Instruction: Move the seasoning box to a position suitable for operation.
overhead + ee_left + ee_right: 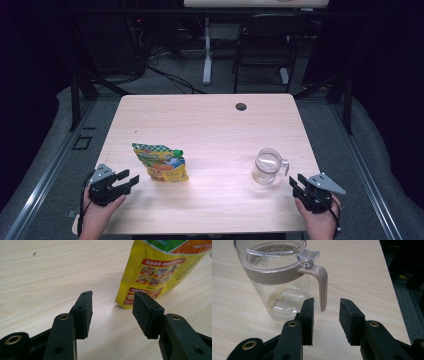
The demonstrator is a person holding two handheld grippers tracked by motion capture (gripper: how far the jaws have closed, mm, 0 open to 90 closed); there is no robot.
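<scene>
A yellow and green pouch (160, 162) with a green spout cap lies on the table left of centre; its yellow bottom corner (150, 277) sits just beyond my left gripper (112, 301), whose jaws stand open with nothing between them. In the high view my left gripper (126, 181) rests at the front left, apart from the pouch. A clear jug (267, 166) with a beige band and handle stands at the right. Its handle (322, 285) hangs just ahead of my right gripper (327, 307), which is open and empty. From above, my right gripper (296, 182) sits below and right of the jug.
The wooden table (210, 125) has a round cable hole (241, 106) near its far edge. A black chair (265, 45) and a white desk leg (207, 50) stand on the floor beyond. The table's right edge (392, 290) runs close by the right gripper.
</scene>
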